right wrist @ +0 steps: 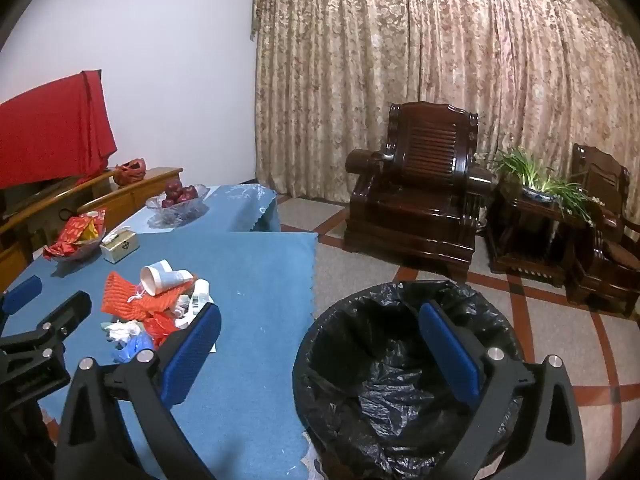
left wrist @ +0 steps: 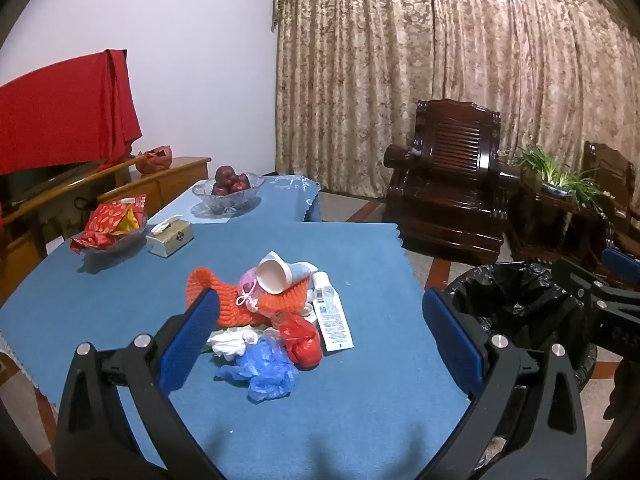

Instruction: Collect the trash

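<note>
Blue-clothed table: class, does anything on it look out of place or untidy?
Yes. A heap of litter sits mid-table: a white paper cup tipped on its side atop orange foam netting, with crumpled blue and red plastic bags. The black-lined bin beside the table looks empty.

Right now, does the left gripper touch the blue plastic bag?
Apart. The left wrist view shows the left gripper open, its fingers wide of the blue plastic bag.
</note>
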A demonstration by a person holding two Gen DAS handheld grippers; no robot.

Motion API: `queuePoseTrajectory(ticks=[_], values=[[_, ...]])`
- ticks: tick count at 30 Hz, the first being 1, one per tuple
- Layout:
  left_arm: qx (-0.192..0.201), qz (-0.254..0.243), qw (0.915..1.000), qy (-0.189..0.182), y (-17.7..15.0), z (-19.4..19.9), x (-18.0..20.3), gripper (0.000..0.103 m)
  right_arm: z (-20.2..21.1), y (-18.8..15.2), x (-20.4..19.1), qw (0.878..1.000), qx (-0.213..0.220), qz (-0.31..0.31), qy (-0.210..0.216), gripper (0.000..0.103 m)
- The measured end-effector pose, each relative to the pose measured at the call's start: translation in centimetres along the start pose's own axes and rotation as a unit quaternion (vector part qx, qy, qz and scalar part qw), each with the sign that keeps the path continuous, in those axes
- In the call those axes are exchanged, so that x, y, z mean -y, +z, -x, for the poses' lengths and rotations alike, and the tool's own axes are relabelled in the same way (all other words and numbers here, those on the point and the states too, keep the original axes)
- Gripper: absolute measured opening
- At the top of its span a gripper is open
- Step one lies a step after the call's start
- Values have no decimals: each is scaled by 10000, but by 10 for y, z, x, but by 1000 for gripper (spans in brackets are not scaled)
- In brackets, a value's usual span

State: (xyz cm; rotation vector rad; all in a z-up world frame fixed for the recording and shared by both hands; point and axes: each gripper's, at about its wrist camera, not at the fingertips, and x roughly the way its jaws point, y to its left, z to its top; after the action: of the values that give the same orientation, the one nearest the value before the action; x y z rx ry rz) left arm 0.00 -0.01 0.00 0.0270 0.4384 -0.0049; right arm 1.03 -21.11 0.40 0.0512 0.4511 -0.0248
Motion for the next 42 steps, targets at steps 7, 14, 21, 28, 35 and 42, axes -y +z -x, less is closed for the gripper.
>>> queuePoseTrajectory(ticks=[7, 14, 21, 28, 35, 42], values=[[-6, 3, 10000, 8, 1, 0, 1, 98, -1, 0, 0, 10000, -16, -14, 6, 97], [11, 13, 10000, -6, 1, 0, -1, 98, 0, 1, 0, 10000, -12, -12, 7, 97], [19, 8, 10000, -1, 0, 0, 0, 98, -1, 1, 0, 10000, -19, -8, 3, 97], [20, 9, 10000, 0, 0, 0, 0, 98, -2, 1, -1, 10000, -15, -6, 3, 97], [19, 8, 10000, 1, 0, 0, 0, 98, -2, 1, -2, 10000, -17, -1, -1, 97], [17, 9, 10000, 0, 0, 0, 0, 98, -2, 0, -2, 10000, -21, 0, -1, 97]])
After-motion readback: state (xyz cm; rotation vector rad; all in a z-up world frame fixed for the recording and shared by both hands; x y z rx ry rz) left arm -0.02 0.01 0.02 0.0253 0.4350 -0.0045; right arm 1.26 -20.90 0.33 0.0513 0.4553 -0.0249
